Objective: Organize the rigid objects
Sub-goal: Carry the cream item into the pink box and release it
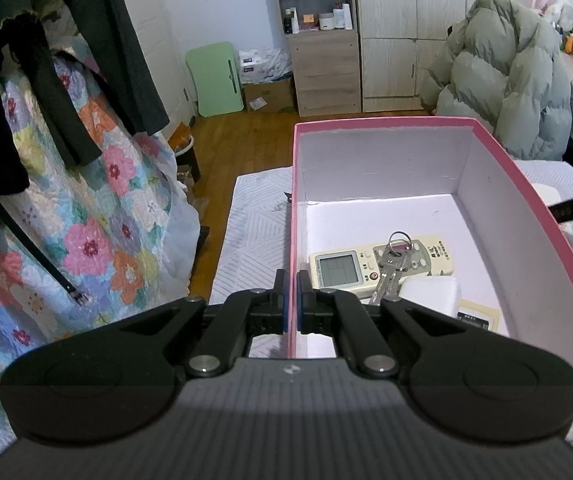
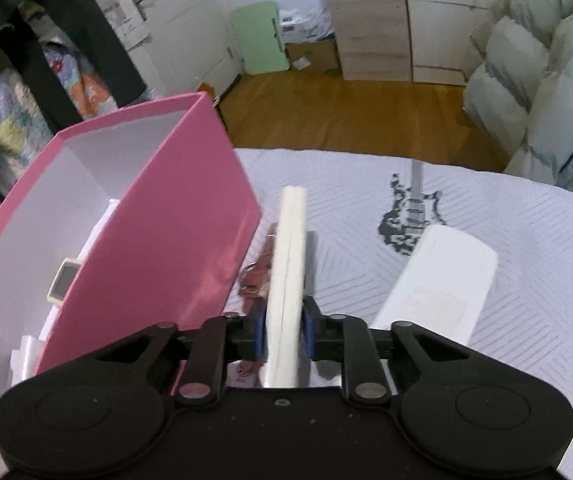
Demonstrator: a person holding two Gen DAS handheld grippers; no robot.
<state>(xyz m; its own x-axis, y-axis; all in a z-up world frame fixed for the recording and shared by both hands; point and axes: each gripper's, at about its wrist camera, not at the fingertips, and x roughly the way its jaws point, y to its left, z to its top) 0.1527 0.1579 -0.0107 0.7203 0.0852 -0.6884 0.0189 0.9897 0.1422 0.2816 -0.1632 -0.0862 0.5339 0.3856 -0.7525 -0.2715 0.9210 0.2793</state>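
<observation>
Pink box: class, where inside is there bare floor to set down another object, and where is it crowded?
The pink box is bare along its far wall. The near end is crowded: remote control, keys, white charger.

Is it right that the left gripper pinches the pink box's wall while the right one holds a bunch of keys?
Not quite. The right gripper holds a flat white object on edge, as the right wrist view shows. The keys lie in the pink box, whose wall the left gripper pinches.
</observation>
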